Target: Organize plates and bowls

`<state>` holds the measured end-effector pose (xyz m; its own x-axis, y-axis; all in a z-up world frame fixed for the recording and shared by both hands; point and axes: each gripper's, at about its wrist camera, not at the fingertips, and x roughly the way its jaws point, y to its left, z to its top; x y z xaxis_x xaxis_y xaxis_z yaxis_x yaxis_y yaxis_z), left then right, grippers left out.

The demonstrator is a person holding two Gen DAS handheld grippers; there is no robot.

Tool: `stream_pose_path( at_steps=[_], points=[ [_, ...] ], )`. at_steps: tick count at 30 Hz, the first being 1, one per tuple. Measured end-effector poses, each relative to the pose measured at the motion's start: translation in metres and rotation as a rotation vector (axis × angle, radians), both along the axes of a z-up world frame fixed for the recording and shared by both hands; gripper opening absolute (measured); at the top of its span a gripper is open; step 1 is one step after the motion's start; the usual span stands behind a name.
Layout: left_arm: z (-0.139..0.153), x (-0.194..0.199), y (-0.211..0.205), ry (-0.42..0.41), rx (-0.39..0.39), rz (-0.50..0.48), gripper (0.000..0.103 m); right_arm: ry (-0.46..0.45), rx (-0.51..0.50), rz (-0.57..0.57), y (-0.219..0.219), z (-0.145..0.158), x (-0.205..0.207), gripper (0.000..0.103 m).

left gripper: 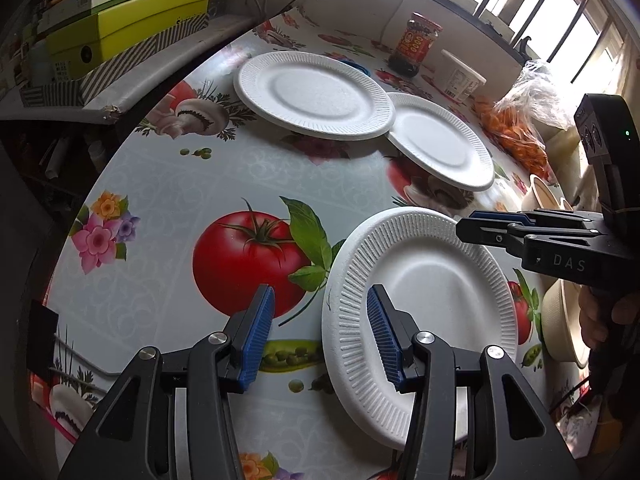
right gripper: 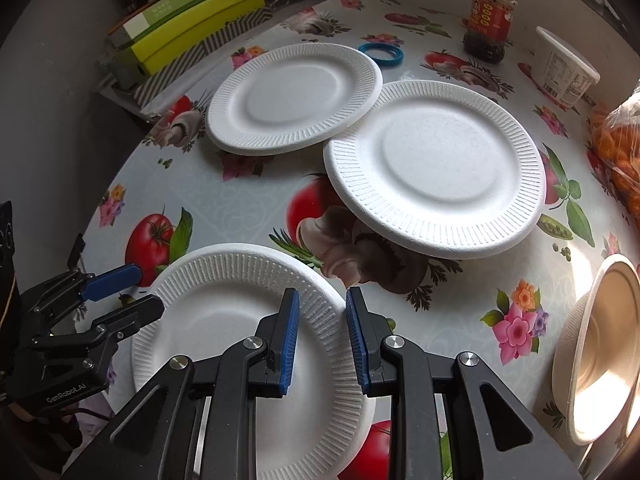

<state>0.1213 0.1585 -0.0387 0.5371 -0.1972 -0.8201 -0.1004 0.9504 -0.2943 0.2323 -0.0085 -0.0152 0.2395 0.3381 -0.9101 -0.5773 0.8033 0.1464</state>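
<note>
Near plate (right gripper: 224,320): white foam, likely light, bendy, dents easily; flat on surface (right gripper: 248,200). Best hold: ribbed rim. Right gripper (right gripper: 322,336) jaws part-open astride far-right rim, not clamped. Left gripper (left gripper: 320,336) jaws wide, empty, straddling left rim. Two far plates (right gripper: 436,164) overlap.

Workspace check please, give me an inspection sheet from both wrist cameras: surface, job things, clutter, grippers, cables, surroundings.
Surface: table under a vegetable-print cloth.
Job's things: near plate at the front; far plate with its rim over the middle plate; bowls at the right edge.
Clutter: jar, tub, blue ring, bag of orange food.
Grippers: left gripper jaws open astride the near plate's rim; right gripper jaws open over its opposite rim.
Cables: cable behind the table.
Surroundings: boxes on a shelf, window.
</note>
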Motion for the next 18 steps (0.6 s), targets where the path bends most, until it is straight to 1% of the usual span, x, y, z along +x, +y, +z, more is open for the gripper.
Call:
stream_pose_path(
  at_steps=[2, 3, 4, 6, 10, 13, 15, 16, 18],
  points=[
    [0.000, -0.004, 0.003, 0.004, -0.024, -0.008, 0.050, -0.007, -0.009, -0.016, -0.011, 0.002, -0.003, 0.024],
    [0.000, -0.006, 0.004, 0.007, -0.036, -0.010, 0.050, 0.002, -0.017, -0.031, -0.017, 0.001, -0.004, 0.026],
    [0.000, -0.008, 0.006, 0.009, -0.050, -0.008, 0.050, 0.017, -0.016, -0.038, -0.023, 0.001, -0.006, 0.028],
    [0.000, -0.013, 0.009, 0.010, -0.071, -0.003, 0.050, 0.044, -0.016, -0.030, -0.030, -0.002, -0.011, 0.036],
    [0.000, -0.019, 0.005, 0.013, -0.054, -0.016, 0.050, 0.075, -0.028, -0.052, -0.039, -0.008, -0.018, 0.037],
    [0.000, -0.025, 0.000, 0.017, -0.053, -0.036, 0.050, 0.101, -0.019, -0.036, -0.038, -0.010, -0.025, 0.037],
    [0.000, -0.027, -0.003, 0.019, -0.057, -0.049, 0.050, 0.099, -0.016, -0.019, -0.033, -0.011, -0.029, 0.035],
    [0.000, -0.027, -0.005, 0.017, -0.049, -0.049, 0.050, 0.097, -0.016, -0.013, -0.030, -0.011, -0.030, 0.029],
    [0.000, -0.027, -0.007, 0.013, -0.035, -0.048, 0.050, 0.101, -0.012, -0.002, -0.023, -0.011, -0.031, 0.021]
  ],
)
